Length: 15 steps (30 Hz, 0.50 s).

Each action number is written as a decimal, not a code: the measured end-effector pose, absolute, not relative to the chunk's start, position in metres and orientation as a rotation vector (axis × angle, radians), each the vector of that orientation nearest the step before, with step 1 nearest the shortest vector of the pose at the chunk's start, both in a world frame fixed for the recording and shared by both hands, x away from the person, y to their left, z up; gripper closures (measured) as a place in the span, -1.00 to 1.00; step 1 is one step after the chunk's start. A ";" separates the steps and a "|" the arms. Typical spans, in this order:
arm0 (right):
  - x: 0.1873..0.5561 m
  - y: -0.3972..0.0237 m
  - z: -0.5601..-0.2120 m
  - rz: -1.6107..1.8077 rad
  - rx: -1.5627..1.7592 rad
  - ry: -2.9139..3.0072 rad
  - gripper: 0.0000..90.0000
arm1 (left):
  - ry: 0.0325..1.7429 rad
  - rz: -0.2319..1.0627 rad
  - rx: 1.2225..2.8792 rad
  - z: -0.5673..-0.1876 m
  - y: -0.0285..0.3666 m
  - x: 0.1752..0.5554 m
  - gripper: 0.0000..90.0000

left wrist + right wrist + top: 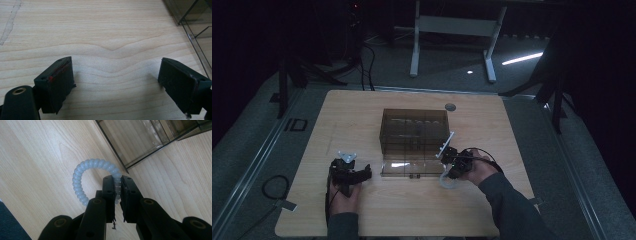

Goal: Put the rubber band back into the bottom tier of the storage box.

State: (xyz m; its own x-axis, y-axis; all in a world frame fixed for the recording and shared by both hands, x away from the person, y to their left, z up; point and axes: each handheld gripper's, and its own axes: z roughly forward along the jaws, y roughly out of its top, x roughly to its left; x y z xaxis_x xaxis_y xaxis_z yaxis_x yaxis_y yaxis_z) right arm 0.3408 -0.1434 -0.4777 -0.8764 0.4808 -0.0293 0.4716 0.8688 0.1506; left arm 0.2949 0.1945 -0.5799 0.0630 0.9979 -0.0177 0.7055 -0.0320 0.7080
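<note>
Beside the smoky plastic box [414, 137] on the tabletop [362, 110], the right gripper [118, 185] pinches a pale coiled hair tie [82, 173], likely bound for a compartment; the left gripper [116, 81] idles, fingers wide, empty.

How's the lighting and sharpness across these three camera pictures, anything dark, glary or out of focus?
High view: dim and underexposed, the room behind almost black, with glare streaks on the smoked clear box. Left gripper view: bright, even light, sharp wood grain on the table. Right gripper view: well lit, the pale coil ring crisp, the right gripper slightly soft at its near base.
</note>
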 end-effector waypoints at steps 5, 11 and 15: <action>0.343 -0.141 -0.479 0.218 0.771 2.974 0.82 | 1.696 0.687 1.797 -0.580 0.195 0.295 -0.71; 0.346 -0.139 -0.480 0.223 0.773 2.973 0.82 | 1.696 0.687 1.797 -0.580 0.195 0.295 -0.71; 0.348 -0.138 -0.480 0.235 0.776 2.970 0.82 | 1.696 0.687 1.797 -0.580 0.195 0.295 -0.71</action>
